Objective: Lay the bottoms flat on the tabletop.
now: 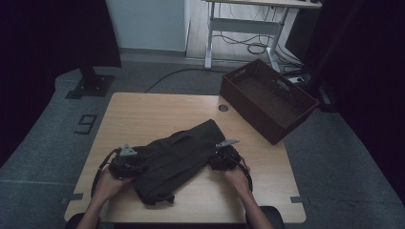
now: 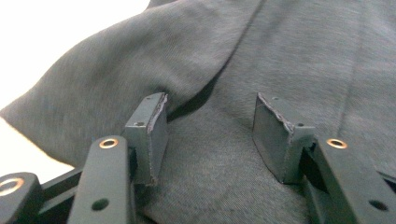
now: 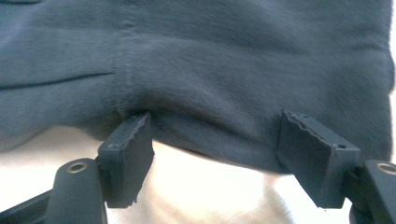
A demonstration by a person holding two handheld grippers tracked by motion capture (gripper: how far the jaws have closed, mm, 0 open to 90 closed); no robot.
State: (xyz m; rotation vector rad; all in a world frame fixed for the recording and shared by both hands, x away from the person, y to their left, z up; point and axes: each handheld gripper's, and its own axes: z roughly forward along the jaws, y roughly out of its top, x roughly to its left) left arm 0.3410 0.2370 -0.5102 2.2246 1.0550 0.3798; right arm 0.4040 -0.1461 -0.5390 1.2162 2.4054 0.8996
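1. The left gripper point(image 1: 128, 161) stands spread, jaws straddling the cloth without pinching it.
2. The right gripper point(image 1: 225, 155) is also spread, poised at the hem, probably to take hold.
3. The dark grey crumpled fabric garment point(image 1: 179, 155) lies between them on the light wooden table point(image 1: 143, 112).
4. The brown woven rectangular basket point(image 1: 267, 98) stands well apart, obstructing nothing.

A taped mark point(image 1: 86, 124), perhaps "9", on the floor point(image 1: 47, 143).

Dark grey garment point(image 1: 176, 157) on a light wood table point(image 1: 143, 114) — dark brown basket point(image 1: 267, 98) beside it.
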